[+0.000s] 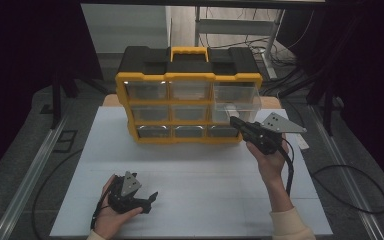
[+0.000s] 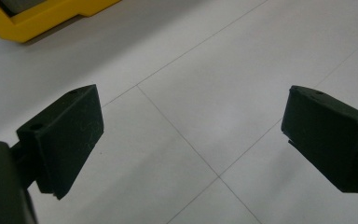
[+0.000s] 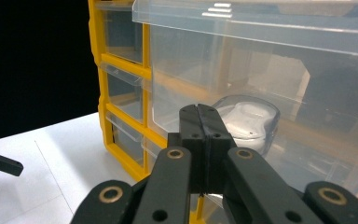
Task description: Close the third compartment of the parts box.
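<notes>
A yellow and black organizer point(image 1: 187, 80) with clear drawers stands at the back of the white tabletop point(image 1: 190, 170). One clear drawer point(image 1: 236, 97) in its right column is pulled out. My right gripper point(image 1: 232, 120) is shut with nothing between its jaws, its tips close to the front of that drawer. In the right gripper view, the shut right gripper point(image 3: 200, 109) points at the drawer point(image 3: 261, 60), and a white object in a clear shell point(image 3: 249, 121) lies inside. My left gripper point(image 1: 152, 197) rests open at the near left, and the left gripper point(image 2: 193, 93) holds nothing.
Cables trail over the floor to the right of the table point(image 1: 350, 180). A corner of the organizer point(image 2: 42, 18) is at the top left of the left gripper view. Bare tabletop lies between the two hands.
</notes>
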